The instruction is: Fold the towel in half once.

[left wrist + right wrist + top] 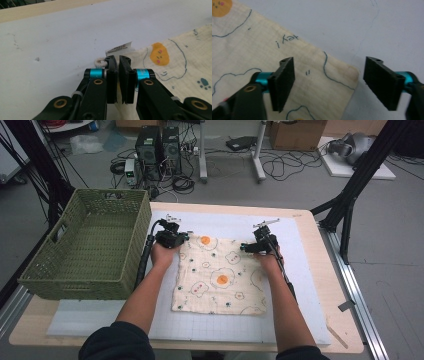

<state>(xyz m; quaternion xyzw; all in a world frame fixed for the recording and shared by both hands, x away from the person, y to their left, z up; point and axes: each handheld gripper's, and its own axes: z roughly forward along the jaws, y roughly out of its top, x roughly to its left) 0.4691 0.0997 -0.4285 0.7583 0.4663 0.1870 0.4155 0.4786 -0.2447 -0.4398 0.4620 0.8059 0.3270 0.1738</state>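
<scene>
Black sleeves and bare forearms reach in from the near edge of the worktop (pixel 320 270). Between them a cream cloth (pixel 220 276) printed with fried eggs lies flat on a white mat (pixel 100 320). Left tongs (pixel 117 60) are clamped on the cloth's far left corner, beside its white label (pixel 118 49) and loop. Right tongs (pixel 329 82) stand open astride the far right corner, pads not pressing it. Left of the cloth sits a green basket (pixel 35 265).

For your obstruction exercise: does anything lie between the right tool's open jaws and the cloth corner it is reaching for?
Nothing visible does. The right tool has its jaws open astride the corner of the cloth, with bare white mat beyond it.
</scene>
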